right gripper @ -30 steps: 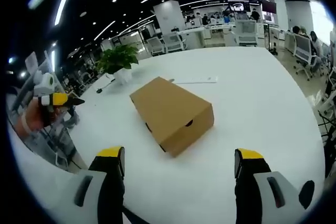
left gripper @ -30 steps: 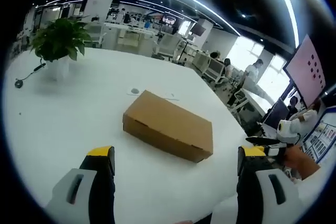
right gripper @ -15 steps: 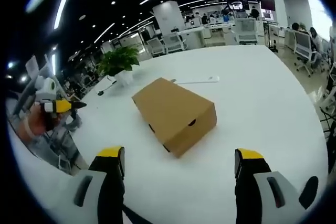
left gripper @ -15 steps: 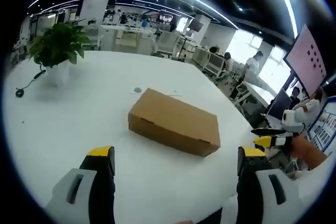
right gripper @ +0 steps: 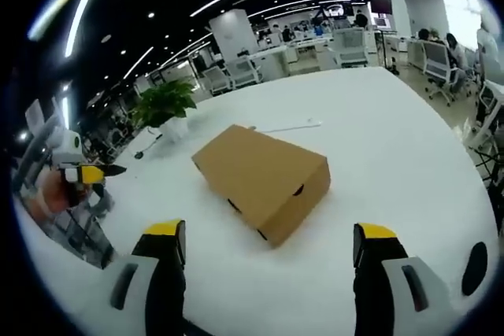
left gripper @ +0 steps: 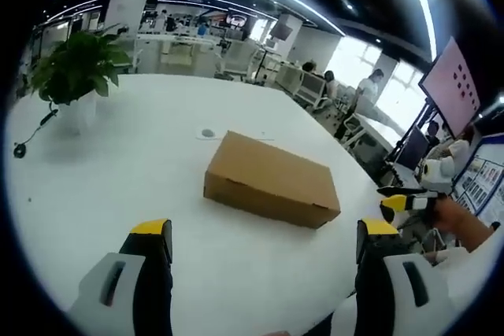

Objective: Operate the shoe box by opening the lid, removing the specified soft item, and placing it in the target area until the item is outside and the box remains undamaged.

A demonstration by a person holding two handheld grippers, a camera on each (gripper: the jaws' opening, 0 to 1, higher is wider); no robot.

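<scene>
Looking along the left gripper, its jaws spread wide and empty, the closed brown cardboard shoe box lies ahead on the round white table. Seen from the right gripper, likewise wide apart, the box's near end shows dark finger cutouts; thin, light, dentable card probably suits lifting gently at the lid edge.

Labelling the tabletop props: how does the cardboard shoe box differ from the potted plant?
The shoe box is brown, flat-sided and lies low, lid closed; the potted plant is green and leafy, standing upright in a white pot. The shoe box sits mid-table, nearer the grippers; the potted plant stands further back, near the table's edge. Both rest on the white table, touched by neither gripper.
</scene>
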